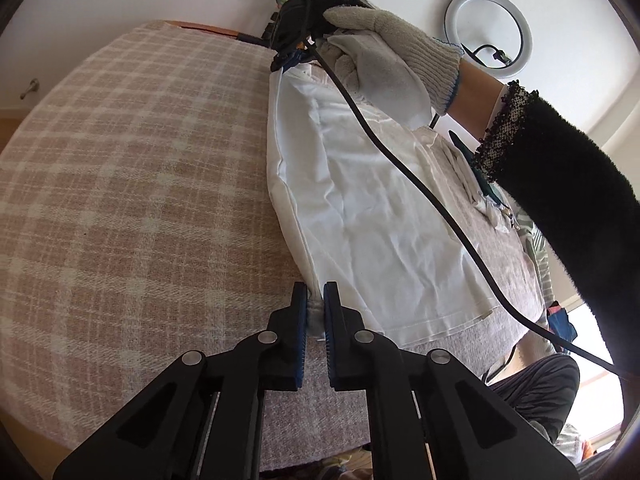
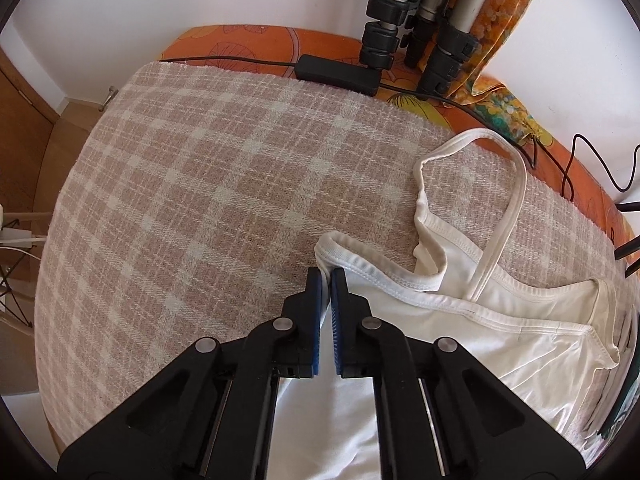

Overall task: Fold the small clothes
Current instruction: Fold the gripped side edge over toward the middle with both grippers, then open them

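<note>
A white tank top (image 1: 360, 208) lies folded lengthwise on a pink plaid blanket (image 1: 140, 184). My left gripper (image 1: 315, 312) is shut on the folded edge at its hem corner. The right gripper (image 1: 286, 62), held by a gloved hand (image 1: 384, 60), grips the far end of the same edge. In the right wrist view my right gripper (image 2: 326, 292) is shut on the tank top (image 2: 460, 328) at the armhole edge; its straps (image 2: 508, 196) lie loose on the blanket (image 2: 200, 184).
A tripod (image 2: 420, 20) and a black power brick (image 2: 340, 72) with cables stand on the orange sheet (image 2: 280, 44) at the far edge. A ring light (image 1: 488, 32) is on the wall. Other clothes (image 1: 488, 196) lie right of the tank top.
</note>
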`<state>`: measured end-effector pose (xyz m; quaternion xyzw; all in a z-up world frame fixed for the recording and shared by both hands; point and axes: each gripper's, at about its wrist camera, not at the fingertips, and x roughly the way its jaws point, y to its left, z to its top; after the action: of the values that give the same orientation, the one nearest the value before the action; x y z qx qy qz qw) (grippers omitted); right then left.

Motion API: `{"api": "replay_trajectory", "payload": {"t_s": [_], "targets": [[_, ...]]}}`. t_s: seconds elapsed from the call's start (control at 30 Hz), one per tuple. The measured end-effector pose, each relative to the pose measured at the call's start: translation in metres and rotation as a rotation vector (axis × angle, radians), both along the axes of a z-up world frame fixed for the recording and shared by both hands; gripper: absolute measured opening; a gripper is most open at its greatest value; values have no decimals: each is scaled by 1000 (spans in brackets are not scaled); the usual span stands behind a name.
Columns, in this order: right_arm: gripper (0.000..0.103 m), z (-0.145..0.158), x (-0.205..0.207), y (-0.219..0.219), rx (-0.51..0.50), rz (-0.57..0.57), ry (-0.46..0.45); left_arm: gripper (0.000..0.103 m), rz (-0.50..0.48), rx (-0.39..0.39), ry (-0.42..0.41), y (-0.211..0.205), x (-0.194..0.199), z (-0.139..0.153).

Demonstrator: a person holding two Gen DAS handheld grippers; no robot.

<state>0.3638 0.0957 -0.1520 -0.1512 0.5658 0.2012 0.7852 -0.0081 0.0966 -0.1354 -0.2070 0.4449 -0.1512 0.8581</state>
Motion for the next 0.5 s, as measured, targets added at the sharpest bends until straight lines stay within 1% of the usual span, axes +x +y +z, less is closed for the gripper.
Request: {"api": "replay_trajectory", "payload": {"t_s": [0.13, 0.23, 0.3, 0.43, 0.5], "targets": [[5, 18, 4, -21, 52, -18, -10, 6, -44, 12, -56, -12, -6, 16], [5, 31, 3, -35, 59, -22, -31, 6, -87, 25, -82, -24, -3, 24], [5, 38, 1, -48, 54, -27, -46, 6, -117, 37, -87, -35, -1, 26], [5, 48, -1, -74, 59, -47, -67, 6, -169, 21, -65, -51, 5, 23], [4, 48, -1, -86, 50, -61, -76, 6, -198, 34, -65, -62, 7, 22]]}}
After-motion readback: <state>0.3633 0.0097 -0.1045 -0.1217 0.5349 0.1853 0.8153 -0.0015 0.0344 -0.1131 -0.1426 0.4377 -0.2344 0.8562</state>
